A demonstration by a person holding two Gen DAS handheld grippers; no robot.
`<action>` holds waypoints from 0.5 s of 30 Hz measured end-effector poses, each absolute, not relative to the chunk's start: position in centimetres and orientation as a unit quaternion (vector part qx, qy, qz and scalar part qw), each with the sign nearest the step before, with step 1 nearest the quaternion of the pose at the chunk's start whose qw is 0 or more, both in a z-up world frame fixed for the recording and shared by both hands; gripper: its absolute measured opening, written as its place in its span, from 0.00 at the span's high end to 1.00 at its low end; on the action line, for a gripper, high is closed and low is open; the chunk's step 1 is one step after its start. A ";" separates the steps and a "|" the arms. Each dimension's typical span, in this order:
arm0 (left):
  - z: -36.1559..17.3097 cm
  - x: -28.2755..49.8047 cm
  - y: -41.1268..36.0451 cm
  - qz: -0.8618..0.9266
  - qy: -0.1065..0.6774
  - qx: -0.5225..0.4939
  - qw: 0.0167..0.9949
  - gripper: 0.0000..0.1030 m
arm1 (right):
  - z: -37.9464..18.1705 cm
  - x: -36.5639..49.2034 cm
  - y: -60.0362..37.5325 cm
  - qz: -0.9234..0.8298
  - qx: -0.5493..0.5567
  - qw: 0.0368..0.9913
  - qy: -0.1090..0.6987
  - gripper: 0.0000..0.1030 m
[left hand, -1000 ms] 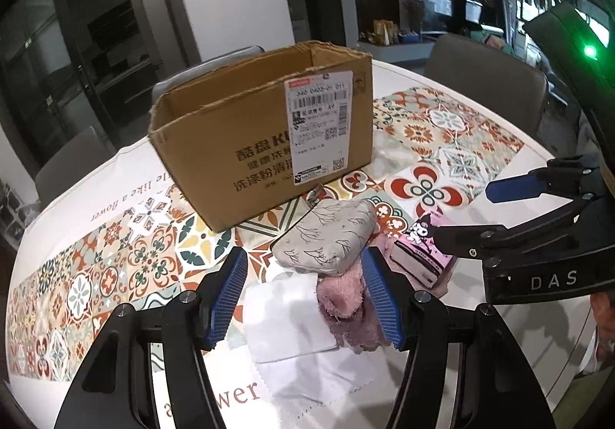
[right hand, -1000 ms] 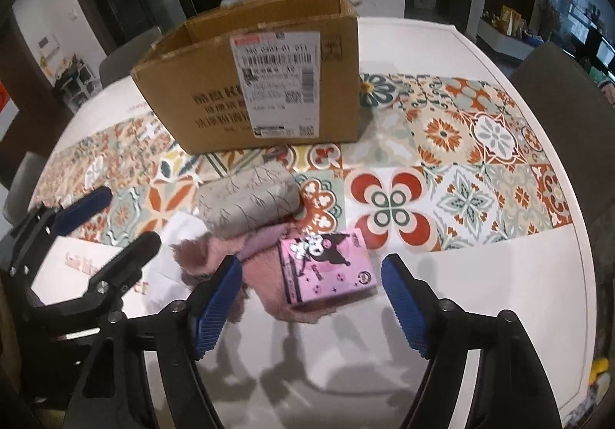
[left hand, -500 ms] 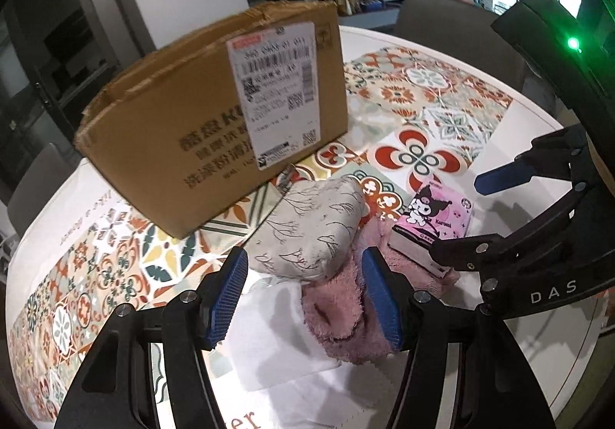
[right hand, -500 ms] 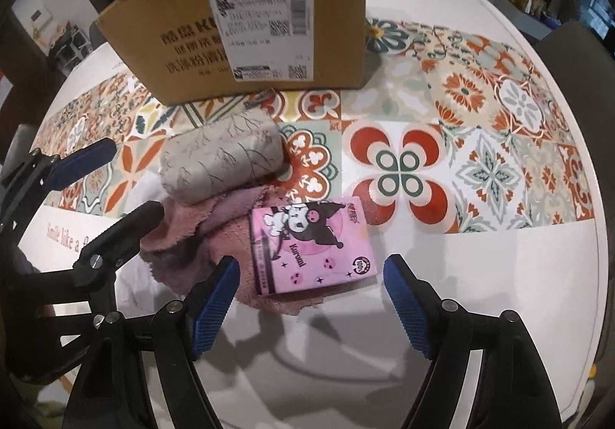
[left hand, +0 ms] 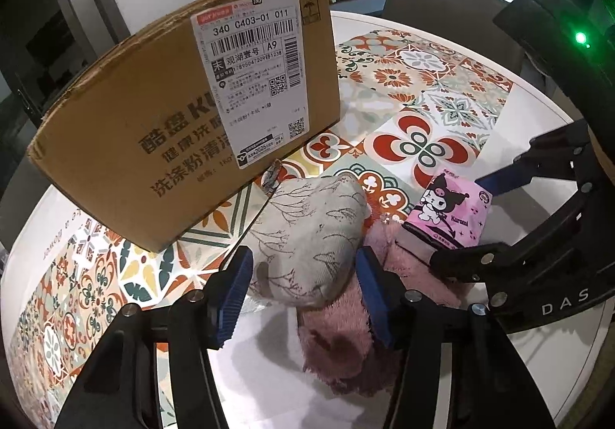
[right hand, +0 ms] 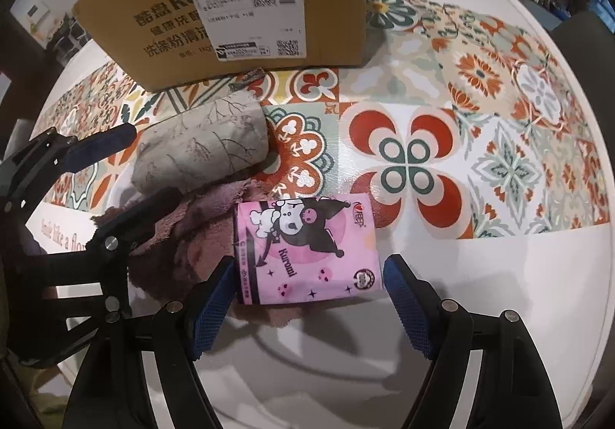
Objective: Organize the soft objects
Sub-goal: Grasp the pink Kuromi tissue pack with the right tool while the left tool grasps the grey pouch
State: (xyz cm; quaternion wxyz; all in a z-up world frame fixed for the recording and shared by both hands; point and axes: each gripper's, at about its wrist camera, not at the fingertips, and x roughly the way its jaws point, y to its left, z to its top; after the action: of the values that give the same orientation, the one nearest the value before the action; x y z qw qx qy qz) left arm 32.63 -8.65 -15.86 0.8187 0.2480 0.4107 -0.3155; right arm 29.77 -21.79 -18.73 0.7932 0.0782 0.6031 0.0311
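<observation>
- A round white table (right hand: 499, 313) with a tile-patterned mat (right hand: 480, 121) stood in a dim room; a cardboard box (left hand: 153, 129) sat on the mat beyond both grippers.
- The left gripper (left hand: 303, 287) had just been closing, its blue pads at either side of the grey pouch (left hand: 311, 237); whether they already pressed it could not be told.
- The pouch lay partly on a pink fluffy cloth (left hand: 346, 344), which spread beneath and to the right of that gripper.
- The right gripper (right hand: 307, 287) stood released, jaws wide either side of the pink tissue pack (right hand: 307, 248), not visibly squeezing it.
- The pack rested on the cloth's edge.
</observation>
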 end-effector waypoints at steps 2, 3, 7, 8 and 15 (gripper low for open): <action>-16.1 32.8 -8.8 -0.318 0.415 0.243 0.817 0.53 | -19.1 29.9 -22.0 0.030 0.094 0.790 0.606 0.24; -16.1 32.9 -8.9 -0.319 0.415 0.241 0.817 0.55 | -19.3 30.0 -22.1 0.030 0.100 0.789 0.606 0.24; -16.2 32.9 -9.1 -0.325 0.414 0.234 0.817 0.66 | -19.6 30.1 -22.3 0.032 0.110 0.787 0.607 0.24; -16.3 32.8 -9.1 -0.326 0.414 0.233 0.817 0.69 | -19.7 30.1 -22.3 0.034 0.113 0.786 0.607 0.24; -16.3 32.9 -9.1 -0.301 0.420 0.216 0.829 0.86 | -19.7 29.5 -22.9 0.034 0.123 0.788 0.602 0.27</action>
State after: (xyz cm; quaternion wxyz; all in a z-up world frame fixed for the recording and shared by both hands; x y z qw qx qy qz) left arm 32.88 -9.08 -16.30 0.8287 0.2158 0.4197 -0.3010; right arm 29.48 -22.88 -19.72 0.7883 0.1227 0.6020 0.0336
